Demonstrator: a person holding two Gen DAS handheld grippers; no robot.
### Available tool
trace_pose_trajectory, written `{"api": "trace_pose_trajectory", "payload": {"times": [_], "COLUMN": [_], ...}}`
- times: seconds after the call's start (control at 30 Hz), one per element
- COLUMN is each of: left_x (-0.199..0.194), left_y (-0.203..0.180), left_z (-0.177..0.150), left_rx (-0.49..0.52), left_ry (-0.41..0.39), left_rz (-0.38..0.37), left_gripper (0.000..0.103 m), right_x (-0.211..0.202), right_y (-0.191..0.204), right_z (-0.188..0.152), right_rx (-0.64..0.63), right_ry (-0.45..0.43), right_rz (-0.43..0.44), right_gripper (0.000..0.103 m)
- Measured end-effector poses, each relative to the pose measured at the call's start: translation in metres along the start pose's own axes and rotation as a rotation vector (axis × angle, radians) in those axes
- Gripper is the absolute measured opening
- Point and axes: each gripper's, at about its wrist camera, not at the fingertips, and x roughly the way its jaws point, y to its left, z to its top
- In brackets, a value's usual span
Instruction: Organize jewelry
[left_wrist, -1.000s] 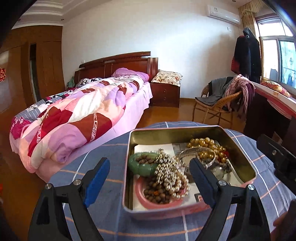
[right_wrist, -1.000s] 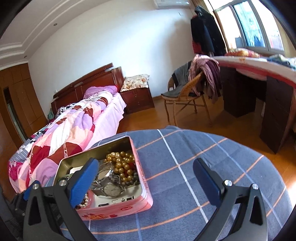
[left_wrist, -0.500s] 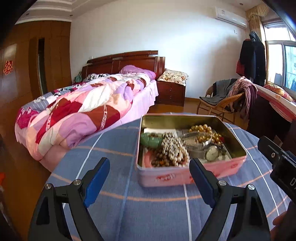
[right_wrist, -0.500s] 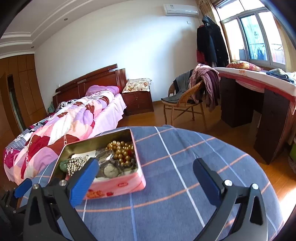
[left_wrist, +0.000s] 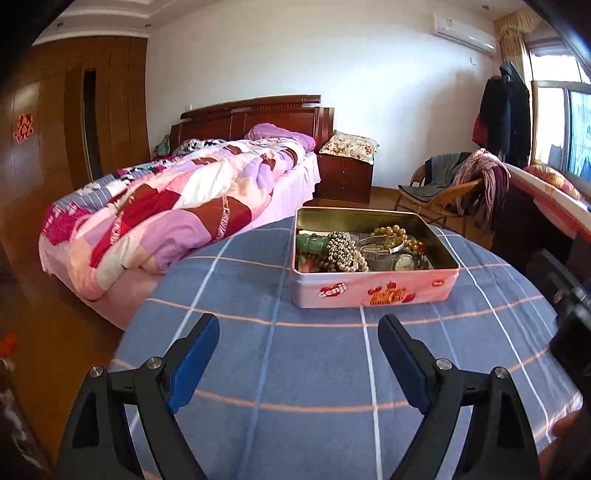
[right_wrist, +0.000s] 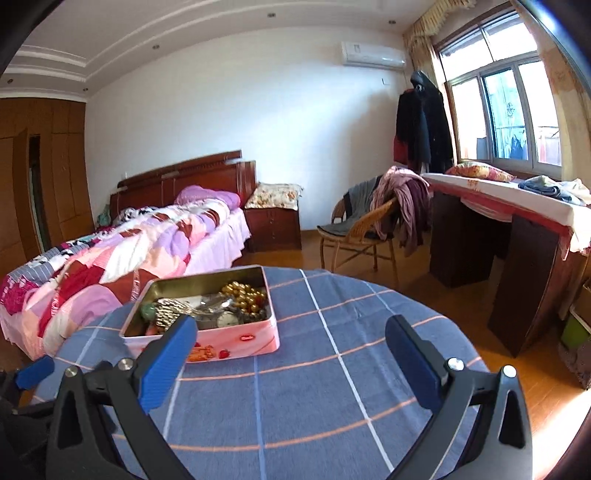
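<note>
A pink tin box (left_wrist: 373, 291) (right_wrist: 236, 338) stands open on a round table with a blue checked cloth (left_wrist: 295, 369) (right_wrist: 332, 369). It holds jewelry: a green bangle (left_wrist: 312, 242), silver beads (left_wrist: 343, 249), gold beads (left_wrist: 397, 232) (right_wrist: 243, 293), a watch (left_wrist: 404, 262) (right_wrist: 227, 319). My left gripper (left_wrist: 299, 339) is open and empty, short of the box. My right gripper (right_wrist: 291, 343) is open and empty, its left finger in front of the box's near side.
A bed with a patchwork quilt (left_wrist: 166, 206) lies left of the table. A wicker chair with clothes (right_wrist: 369, 229) and a dark desk (right_wrist: 517, 258) stand to the right. The right gripper's body (left_wrist: 569, 314) shows at the left wrist view's right edge.
Both grippers have pulled back and away from the box; it now looks smaller and farther off. Both stay open and empty.
</note>
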Motion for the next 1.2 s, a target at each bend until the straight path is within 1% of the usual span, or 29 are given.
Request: {"api": "trace_pose_trajectory", "payload": {"times": [0.1, 0.2, 0.4, 0.6, 0.77, 1.2], "left_x": [-0.017, -0.034, -0.058, -0.073, -0.078, -0.076], "left_y": [0.001, 0.006, 0.013, 0.013, 0.014, 0.015], "left_z": [0.001, 0.006, 0.012, 0.017, 0.019, 0.021], "left_rx": [0.011, 0.015, -0.014, -0.012, -0.011, -0.013], "left_ry": [-0.025, -0.055, -0.086, -0.124, -0.141, -0.144], "left_rz": [-0.001, 0.017, 0.01, 0.011, 0.015, 0.021], "left_gripper": [0.088, 0.088, 0.088, 0.088, 0.088, 0.088], "right_x": [-0.016, -0.029, -0.04, -0.047, -0.052, -0.053], "right_y": [0.002, 0.005, 0.005, 0.005, 0.009, 0.011], "right_z": [0.011, 0.018, 0.024, 0.028, 0.029, 0.028], "right_rx": [0.007, 0.002, 0.018, 0.019, 0.013, 0.011], "right_ry": [-0.017, -0.026, -0.027, -0.039, -0.048, -0.048], "right_rz": [0.023, 0.043, 0.049, 0.044, 0.05, 0.047], "right_gripper": [0.103, 0.103, 0.103, 0.103, 0.103, 0.103]}}
